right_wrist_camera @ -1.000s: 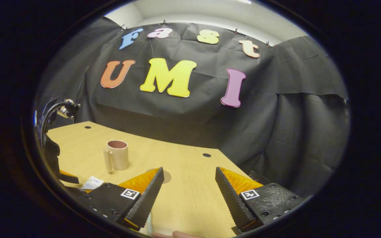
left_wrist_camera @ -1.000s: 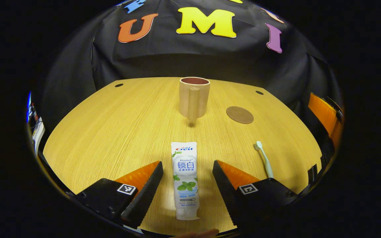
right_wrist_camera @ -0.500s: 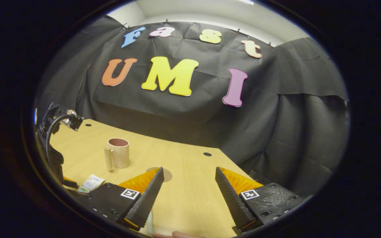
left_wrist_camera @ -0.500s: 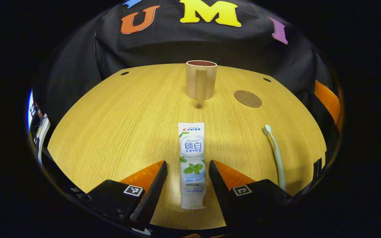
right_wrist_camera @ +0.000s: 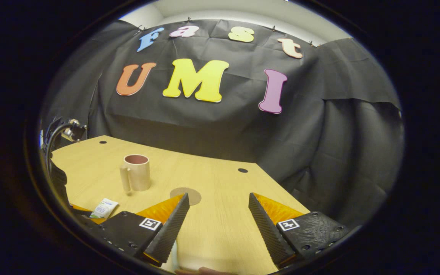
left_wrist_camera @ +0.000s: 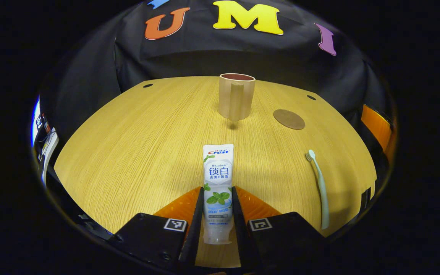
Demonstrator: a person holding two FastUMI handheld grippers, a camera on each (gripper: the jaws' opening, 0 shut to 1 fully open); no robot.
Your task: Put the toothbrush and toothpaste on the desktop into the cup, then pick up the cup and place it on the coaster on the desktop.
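On the wooden counter (left_wrist_camera: 136,145), in the left gripper view, the toothpaste (left_wrist_camera: 217,179) lies flat with its length pointing away toward the cup (left_wrist_camera: 236,95), its cap end nearest the camera. The left tool (left_wrist_camera: 217,200) has its two fingers closed in against the lower part of the tube, one on each side and both touching it, so the tube is pinched between them while it rests on the counter. The cup stands upright well beyond the tube's far end, its handle turned toward the camera. The round brown coaster (left_wrist_camera: 289,119) lies flat just to the right of the cup and apart from it. The toothbrush (left_wrist_camera: 318,187) lies flat near the counter's right edge, bristle head pointing away, well apart from the toothpaste. In the right gripper view, the right tool (right_wrist_camera: 217,217) is wide open with nothing between its fingers, held above the counter (right_wrist_camera: 220,229) near its front edge. That view shows the cup (right_wrist_camera: 136,172) upright farther off to the left, the coaster (right_wrist_camera: 187,194) beside it just past the tool's left fingertip, and the far end of the toothpaste (right_wrist_camera: 104,208) at the lower left.
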